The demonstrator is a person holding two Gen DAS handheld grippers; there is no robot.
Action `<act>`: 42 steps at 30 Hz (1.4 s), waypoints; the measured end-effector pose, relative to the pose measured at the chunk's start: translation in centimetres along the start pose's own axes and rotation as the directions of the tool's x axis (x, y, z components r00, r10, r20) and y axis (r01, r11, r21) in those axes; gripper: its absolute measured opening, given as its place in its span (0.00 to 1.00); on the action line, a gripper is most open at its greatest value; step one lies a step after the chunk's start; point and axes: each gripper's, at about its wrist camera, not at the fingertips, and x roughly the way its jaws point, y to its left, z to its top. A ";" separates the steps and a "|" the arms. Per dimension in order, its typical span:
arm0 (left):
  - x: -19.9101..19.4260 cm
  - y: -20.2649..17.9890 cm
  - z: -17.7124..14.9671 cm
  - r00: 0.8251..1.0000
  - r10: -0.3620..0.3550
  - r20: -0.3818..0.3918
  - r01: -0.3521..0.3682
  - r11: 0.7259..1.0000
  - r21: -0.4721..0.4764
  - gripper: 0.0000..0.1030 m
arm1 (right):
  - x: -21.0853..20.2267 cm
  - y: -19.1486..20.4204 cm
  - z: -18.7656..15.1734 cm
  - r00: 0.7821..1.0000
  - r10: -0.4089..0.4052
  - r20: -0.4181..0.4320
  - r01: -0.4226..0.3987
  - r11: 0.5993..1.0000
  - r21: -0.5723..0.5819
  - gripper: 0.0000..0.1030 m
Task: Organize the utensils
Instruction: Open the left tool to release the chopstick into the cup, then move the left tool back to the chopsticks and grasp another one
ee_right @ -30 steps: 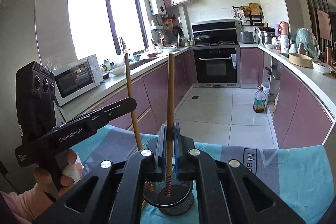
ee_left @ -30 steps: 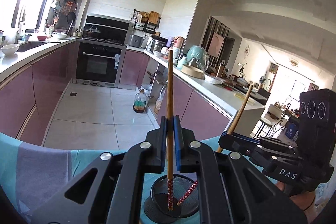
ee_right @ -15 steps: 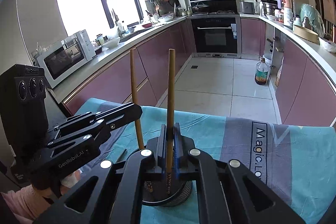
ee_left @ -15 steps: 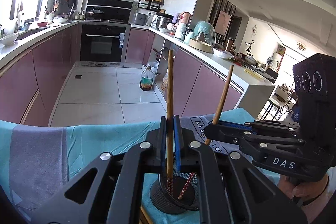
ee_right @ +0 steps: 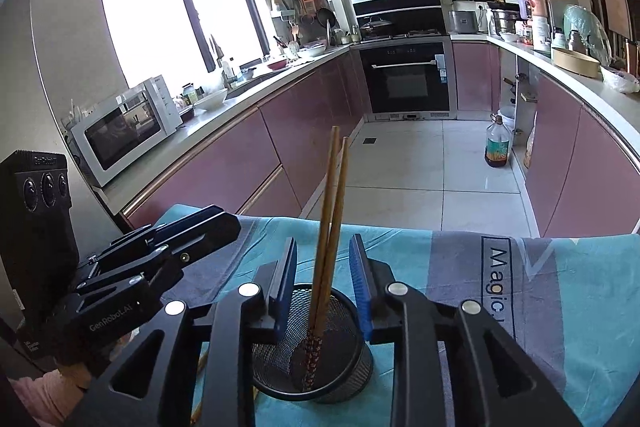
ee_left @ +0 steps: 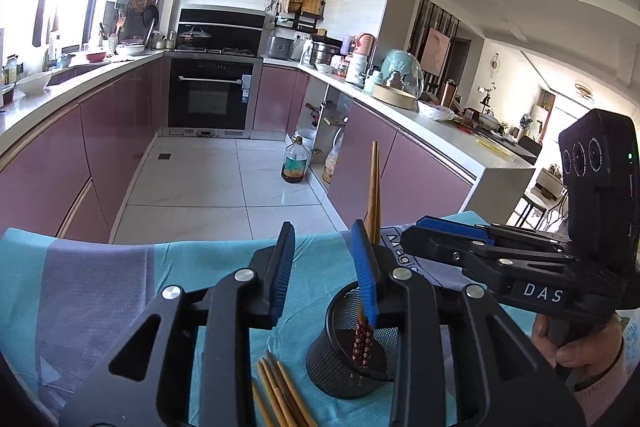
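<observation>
Through my left wrist camera, the table lay under a teal and grey cloth printed with dark lettering. Beyond it ran a kitchen of mauve cabinets, a black built-in oven at the far end and a pale tiled floor with a brown-filled bottle standing on it. My left gripper was spread wide, its blue-padded fingers holding nothing. The black mesh cylindrical holder stood on the cloth just below and to the right of it, and two brown wooden chopsticks with red patterned ends stood upright inside, rising behind my right finger; whether they touched it I could not tell. More plain wooden chopsticks lay loose on the cloth just beside the holder. My right gripper was nearby on the right; from here I could not tell how wide it stood.

Through my right wrist camera, the same cloth covered the table, with a white microwave on the left counter below a bright window. My right gripper was open wide and empty. The two chopsticks leaned together between its fingers, touching neither pad, their patterned ends down in the mesh holder. My left gripper sat to the left, well apart from the holder.
</observation>
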 end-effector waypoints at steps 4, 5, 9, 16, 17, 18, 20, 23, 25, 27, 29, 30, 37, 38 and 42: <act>-2.3 0.8 -0.4 0.999 0.026 0.020 -0.026 1.000 -0.003 0.36 | -1.1 0.7 -0.6 1.000 0.015 0.017 -0.015 1.000 -0.009 0.30; -3.0 1.1 -0.5 0.999 0.031 0.027 -0.031 1.000 -0.003 0.36 | -1.4 1.0 -0.7 1.000 0.022 0.022 -0.022 1.000 -0.014 0.31; -5.8 2.3 -1.6 0.997 0.067 0.033 -0.067 0.998 0.010 0.43 | -2.9 2.7 -1.6 0.996 0.080 0.035 -0.078 0.996 -0.051 0.34; -8.7 5.2 -5.3 0.990 0.137 -0.038 -0.136 0.990 0.021 0.44 | -3.0 5.7 -5.2 0.987 0.153 -0.046 -0.157 0.982 -0.108 0.40; -9.1 5.6 -6.2 0.988 0.142 -0.053 -0.141 0.990 0.022 0.44 | -2.8 5.9 -5.8 0.986 0.156 -0.064 -0.162 0.981 -0.106 0.40; -9.3 6.1 -7.0 0.986 0.153 -0.065 -0.151 0.988 0.025 0.44 | -2.4 6.0 -6.4 0.985 0.156 -0.079 -0.163 0.981 -0.101 0.40; -9.6 6.8 -8.5 0.982 0.162 -0.100 -0.159 0.987 0.032 0.44 | -1.6 5.9 -7.5 0.982 0.151 -0.113 -0.161 0.983 -0.084 0.40; -9.6 7.3 -11.1 0.974 0.171 -0.149 -0.168 0.985 0.038 0.44 | -0.4 5.7 -9.2 0.977 0.139 -0.162 -0.149 0.987 -0.052 0.40; -9.5 7.3 -12.4 0.968 0.176 -0.179 -0.172 0.984 0.041 0.44 | 0.3 5.7 -10.3 0.971 0.138 -0.195 -0.146 0.989 -0.031 0.40; -9.6 7.7 -13.6 0.963 0.171 -0.206 -0.166 0.985 0.041 0.44 | 0.9 6.1 -11.2 0.967 0.125 -0.223 -0.135 0.990 -0.031 0.40; -9.4 7.8 -14.4 0.958 0.170 -0.230 -0.163 0.985 0.047 0.44 | 1.5 6.3 -11.8 0.961 0.117 -0.249 -0.128 0.991 -0.032 0.40; -9.1 7.9 -14.9 0.956 0.170 -0.240 -0.162 0.985 0.052 0.44 | 1.8 6.4 -12.1 0.959 0.113 -0.260 -0.125 0.992 -0.031 0.40; -8.1 7.3 -16.4 0.940 0.165 -0.299 -0.153 0.986 0.062 0.44 | 2.7 6.8 -12.9 0.956 0.061 -0.286 -0.080 0.995 -0.056 0.37; -8.0 7.2 -16.6 0.938 0.163 -0.305 -0.151 0.987 0.063 0.44 | 2.7 6.8 -13.0 0.957 0.051 -0.285 -0.072 0.995 -0.063 0.36; -7.3 6.9 -16.9 0.931 0.163 -0.325 -0.151 0.987 0.063 0.43 | 3.1 6.7 -13.7 0.956 0.035 -0.293 -0.058 0.996 -0.071 0.33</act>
